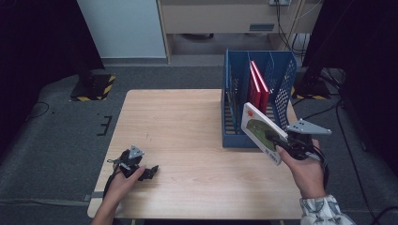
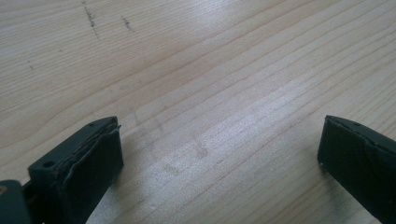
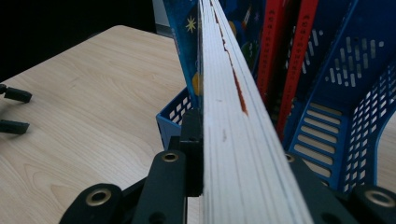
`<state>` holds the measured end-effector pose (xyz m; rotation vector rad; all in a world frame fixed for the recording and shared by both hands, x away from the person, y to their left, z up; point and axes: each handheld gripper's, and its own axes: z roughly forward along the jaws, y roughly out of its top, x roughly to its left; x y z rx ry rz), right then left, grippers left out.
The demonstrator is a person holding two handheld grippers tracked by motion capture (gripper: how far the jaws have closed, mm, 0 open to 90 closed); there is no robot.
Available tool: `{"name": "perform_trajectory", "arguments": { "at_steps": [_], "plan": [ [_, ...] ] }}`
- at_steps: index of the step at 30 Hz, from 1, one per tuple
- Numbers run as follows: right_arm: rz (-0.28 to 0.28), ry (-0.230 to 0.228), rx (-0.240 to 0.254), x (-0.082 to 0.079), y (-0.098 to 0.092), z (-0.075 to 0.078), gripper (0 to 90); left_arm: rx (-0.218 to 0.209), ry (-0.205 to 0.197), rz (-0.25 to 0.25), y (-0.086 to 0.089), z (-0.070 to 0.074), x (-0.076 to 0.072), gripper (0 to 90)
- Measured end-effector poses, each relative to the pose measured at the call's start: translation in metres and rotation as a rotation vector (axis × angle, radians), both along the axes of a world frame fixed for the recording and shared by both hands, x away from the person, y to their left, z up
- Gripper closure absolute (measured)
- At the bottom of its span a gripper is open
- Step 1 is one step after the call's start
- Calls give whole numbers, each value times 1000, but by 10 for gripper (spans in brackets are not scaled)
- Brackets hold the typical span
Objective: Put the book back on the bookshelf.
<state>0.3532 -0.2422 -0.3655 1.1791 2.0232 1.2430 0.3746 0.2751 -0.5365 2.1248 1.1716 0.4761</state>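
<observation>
Worktop (image 1: 187, 140): blue file rack (image 1: 281, 75) at far right edge, red books (image 1: 259, 86) upright inside. Right gripper (image 1: 277, 139) clamped on a picture book (image 1: 259, 127), held tilted just before the rack's near end; insertion step, next needs spine aligned with a free slot. Left gripper (image 1: 152, 170) rests near the near-left corner, jaws apart, empty.

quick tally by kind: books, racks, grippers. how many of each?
Red books standing in the blue file rack: 2
Picture book clamped in the right gripper: 1
Blue file racks: 1
Grippers, counting the left gripper open over the table: 2
Total: 6
</observation>
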Motion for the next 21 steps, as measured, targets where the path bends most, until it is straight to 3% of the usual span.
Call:
{"name": "perform_trajectory", "arguments": {
  "at_steps": [21],
  "plan": [
    [-49, 2, 13, -2, -15, -2, 757, -1, -1, -1, 0, 0, 0, 0]
  ]
}}
